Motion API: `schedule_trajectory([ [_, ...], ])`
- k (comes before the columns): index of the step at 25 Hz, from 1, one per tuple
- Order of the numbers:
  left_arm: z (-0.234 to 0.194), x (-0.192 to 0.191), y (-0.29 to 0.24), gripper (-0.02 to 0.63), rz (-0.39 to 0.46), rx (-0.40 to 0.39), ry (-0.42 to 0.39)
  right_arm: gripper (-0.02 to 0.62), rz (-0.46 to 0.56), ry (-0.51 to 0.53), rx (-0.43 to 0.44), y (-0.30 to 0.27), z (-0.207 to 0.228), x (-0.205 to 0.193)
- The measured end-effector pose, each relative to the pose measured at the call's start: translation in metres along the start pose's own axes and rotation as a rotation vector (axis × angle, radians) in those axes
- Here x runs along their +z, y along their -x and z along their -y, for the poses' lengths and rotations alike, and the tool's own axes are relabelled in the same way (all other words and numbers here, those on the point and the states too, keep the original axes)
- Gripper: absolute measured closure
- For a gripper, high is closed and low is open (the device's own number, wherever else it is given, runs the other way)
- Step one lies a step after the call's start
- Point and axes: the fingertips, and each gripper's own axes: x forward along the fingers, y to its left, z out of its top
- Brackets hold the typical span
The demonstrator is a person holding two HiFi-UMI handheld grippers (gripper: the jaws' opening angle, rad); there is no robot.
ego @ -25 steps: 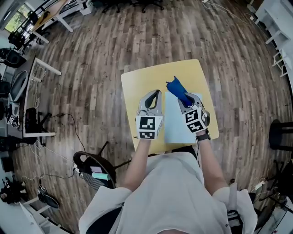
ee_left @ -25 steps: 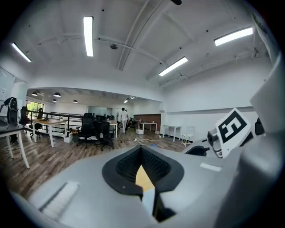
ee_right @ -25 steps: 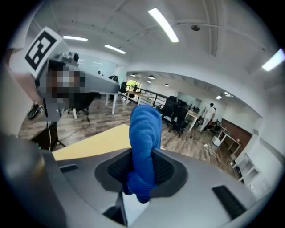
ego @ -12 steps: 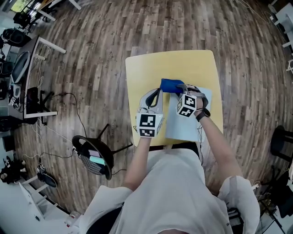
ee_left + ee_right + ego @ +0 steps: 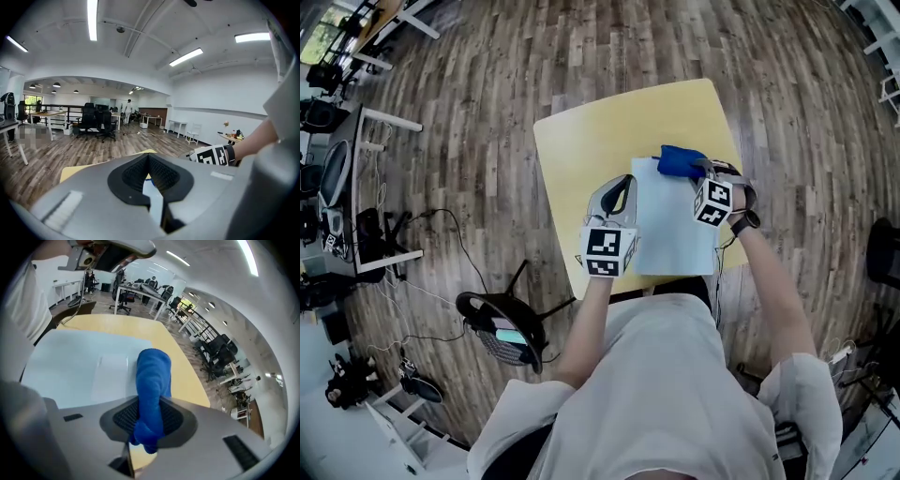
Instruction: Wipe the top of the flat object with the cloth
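Cloth (image 5: 152, 380) clamped in the right gripper (image 5: 149, 423); the left gripper (image 5: 149, 161) is closed on nothing.
The sheet (image 5: 675, 230) beneath the right gripper could be dragged askew if pressed unevenly.

Left tool (image 5: 149, 158) — jaws together (nothing between) — yellow table (image 5: 74, 171) beyond.

A square yellow table with rounded corners (image 5: 591, 141) stands on a brown wood-plank floor (image 5: 487, 66). Off the table's near left corner sits a black round-seated chair (image 5: 492, 314) carrying a small teal item (image 5: 509, 336). Well beyond the table's left edge is a narrow white desk (image 5: 358, 206), with thin black cables (image 5: 441, 246) on the floor between them. In the left gripper view, black office chairs (image 5: 96, 123) stand at distant desks under long ceiling strip lights (image 5: 92, 18). The right gripper view shows white desks with black chairs (image 5: 140, 292) past the table's far edge.
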Motion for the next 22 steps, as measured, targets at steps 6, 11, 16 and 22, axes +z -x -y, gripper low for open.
schedule_trajectory([
  [6,0.027,0.0,-0.011,0.597,-0.006,-0.058,-0.015,0.499,-0.129,-0.017,-0.044,0.021,-0.001,-0.085],
  [11,0.029,0.007,-0.001,0.597,0.008,-0.042,-0.031,0.499,-0.128,-0.026,-0.074,0.032,0.004,-0.085],
  [16,0.011,0.007,0.02,0.597,0.018,0.023,-0.02,0.499,0.01,0.026,-0.09,0.04,0.005,-0.006],
  [22,-0.014,0.009,0.052,0.597,0.025,0.101,-0.008,0.499,0.167,0.165,-0.026,0.025,-0.019,0.111],
])
